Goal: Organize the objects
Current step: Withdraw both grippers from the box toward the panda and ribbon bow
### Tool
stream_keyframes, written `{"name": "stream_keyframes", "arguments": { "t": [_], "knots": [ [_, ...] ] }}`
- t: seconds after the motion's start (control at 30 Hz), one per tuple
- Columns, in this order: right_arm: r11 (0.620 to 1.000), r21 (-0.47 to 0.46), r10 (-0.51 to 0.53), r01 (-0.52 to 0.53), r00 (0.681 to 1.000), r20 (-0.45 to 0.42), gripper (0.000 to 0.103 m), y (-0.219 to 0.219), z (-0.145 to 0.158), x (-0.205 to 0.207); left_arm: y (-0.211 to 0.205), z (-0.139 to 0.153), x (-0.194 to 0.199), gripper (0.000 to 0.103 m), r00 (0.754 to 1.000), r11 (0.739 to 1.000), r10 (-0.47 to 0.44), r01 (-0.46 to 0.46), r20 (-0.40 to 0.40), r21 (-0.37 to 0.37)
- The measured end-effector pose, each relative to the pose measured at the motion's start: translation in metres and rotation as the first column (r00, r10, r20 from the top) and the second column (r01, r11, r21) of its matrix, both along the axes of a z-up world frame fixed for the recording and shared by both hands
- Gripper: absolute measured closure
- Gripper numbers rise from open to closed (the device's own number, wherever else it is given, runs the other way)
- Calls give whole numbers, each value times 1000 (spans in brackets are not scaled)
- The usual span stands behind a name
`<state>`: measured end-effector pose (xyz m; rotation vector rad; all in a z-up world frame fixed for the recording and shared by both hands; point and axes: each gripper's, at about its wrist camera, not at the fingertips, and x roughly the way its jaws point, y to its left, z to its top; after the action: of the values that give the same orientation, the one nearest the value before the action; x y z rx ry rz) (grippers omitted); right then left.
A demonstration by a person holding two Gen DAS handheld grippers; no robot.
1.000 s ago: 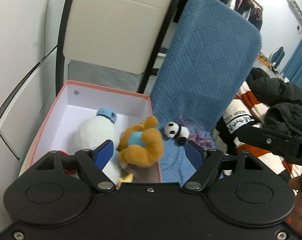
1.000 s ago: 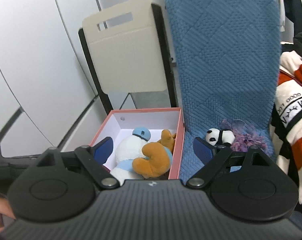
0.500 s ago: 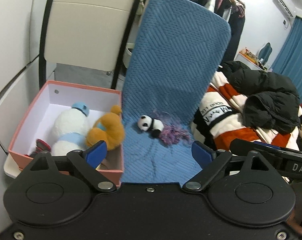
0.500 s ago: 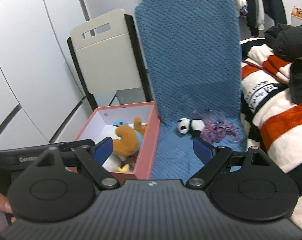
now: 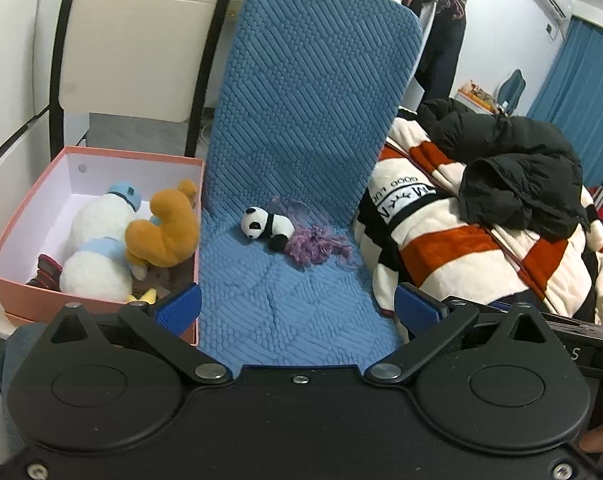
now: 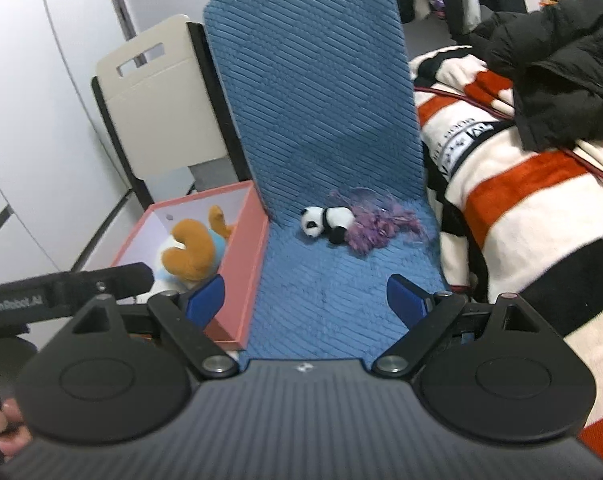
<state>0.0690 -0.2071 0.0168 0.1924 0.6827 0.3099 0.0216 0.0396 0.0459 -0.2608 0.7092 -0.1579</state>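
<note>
Two plush toys, a white duck (image 5: 97,248) and an orange bear (image 5: 163,232), are already lying in the pink box (image 5: 17,240); a panda plush (image 5: 266,227) and a purple tassel bundle (image 5: 315,244), touching, are waiting on the blue seat cushion (image 5: 285,304). Left gripper (image 5: 297,308) has just been opening, nothing between its jaws; right gripper (image 6: 305,298) is hanging spread and empty. Judged step: approaching the panda. Next move is calling for a straddling descent without snagging tassels. Striped blanket (image 5: 481,248) is crowding the right side.
</note>
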Motion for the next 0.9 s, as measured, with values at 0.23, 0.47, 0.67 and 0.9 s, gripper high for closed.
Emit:
{"name": "stream_keyframes", "arguments": {
  "t": [0.23,0.47,0.67,0.9],
  "knots": [
    [1000,15,-19,19,1000,14,13,-14,-19,-4,-13,-16,5,1,1000,1000,-23,23,-3,6],
    [1000,11,-10,9,999,37,13,-19,-34,1,-23,-32,18,1,999,999,-43,43,-14,13],
    [999,36,-3,2,1000,30,13,-25,-53,12,-34,-48,34,1,998,998,-56,57,-22,23],
    [999,38,-25,22,998,61,13,-34,-77,25,-45,-68,55,1,997,998,-63,64,-33,26]
  ]
}}
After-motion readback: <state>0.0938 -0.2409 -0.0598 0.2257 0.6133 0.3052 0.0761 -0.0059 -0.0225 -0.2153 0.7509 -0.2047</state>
